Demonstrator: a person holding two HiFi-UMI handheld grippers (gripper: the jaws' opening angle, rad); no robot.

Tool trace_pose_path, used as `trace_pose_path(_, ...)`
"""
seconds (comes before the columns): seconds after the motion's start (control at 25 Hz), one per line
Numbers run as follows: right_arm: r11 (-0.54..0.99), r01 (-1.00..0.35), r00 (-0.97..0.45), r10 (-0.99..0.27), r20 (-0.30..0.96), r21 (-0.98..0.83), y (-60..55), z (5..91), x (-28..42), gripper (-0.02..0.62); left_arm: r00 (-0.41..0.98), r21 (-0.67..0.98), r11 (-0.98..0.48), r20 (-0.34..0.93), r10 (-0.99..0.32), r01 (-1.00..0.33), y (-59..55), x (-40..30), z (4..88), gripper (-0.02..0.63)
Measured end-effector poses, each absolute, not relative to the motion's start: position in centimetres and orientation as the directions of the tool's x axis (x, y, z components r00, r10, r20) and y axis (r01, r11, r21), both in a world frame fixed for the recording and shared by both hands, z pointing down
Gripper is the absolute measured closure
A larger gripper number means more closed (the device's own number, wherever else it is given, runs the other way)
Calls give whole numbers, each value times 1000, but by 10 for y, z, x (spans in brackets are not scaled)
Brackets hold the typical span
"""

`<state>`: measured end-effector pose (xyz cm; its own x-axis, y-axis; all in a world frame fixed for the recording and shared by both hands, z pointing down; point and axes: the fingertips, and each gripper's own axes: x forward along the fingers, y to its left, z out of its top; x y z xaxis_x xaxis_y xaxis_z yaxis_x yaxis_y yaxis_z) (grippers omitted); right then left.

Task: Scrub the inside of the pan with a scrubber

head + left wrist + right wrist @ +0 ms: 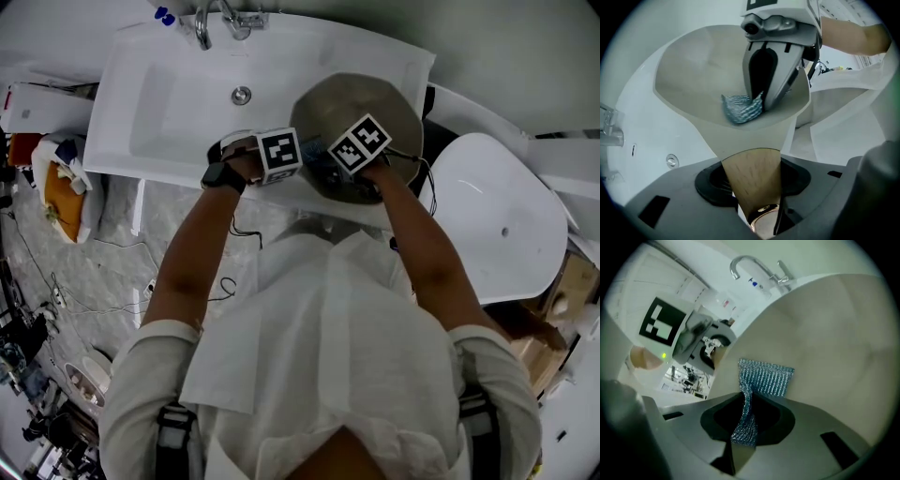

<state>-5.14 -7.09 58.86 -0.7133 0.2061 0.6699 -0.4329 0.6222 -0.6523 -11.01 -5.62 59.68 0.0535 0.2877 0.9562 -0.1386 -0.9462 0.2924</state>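
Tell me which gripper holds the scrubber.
The right gripper: its jaws pinch the blue scrubber against the pan inside. The left gripper grips the pan's wooden handle instead.

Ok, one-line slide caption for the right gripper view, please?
Right gripper holds a blue mesh scrubber against the inside of the pan, while the left gripper grips its wooden handle.

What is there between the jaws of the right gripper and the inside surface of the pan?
The blue scrubber: the right gripper pinches one end, and the other end lies against the inside of the pan. The right gripper view shows it.
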Motion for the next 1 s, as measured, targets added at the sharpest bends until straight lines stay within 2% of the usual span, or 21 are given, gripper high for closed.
trace_pose_path(0.16,669,-410,-554,357,752,-620,-36,598,-13,543,53,297,-943,955,292,-149,-54,-110,594,379)
trace_pose_path(0.32,725,-454,-381,367,849,-517,-35,609,30,543,61,297,-942,955,291,-155,-55,-109,593,379)
trace_pose_path(0.6,764,-607,-185,135,973,-221,-96,614,81,543,55,290,-945,957,285,-155,-54,-109,593,379)
trace_pose_path(0.84,710,-699,-226,-102,969,-88,-163,612,80,543,51,283,-948,959,279,-143,-55,-109,594,379)
trace_pose_path(1.0,710,-703,-271,-206,940,-47,-184,610,63,543,52,281,-949,960,276,-141,-56,-107,594,379)
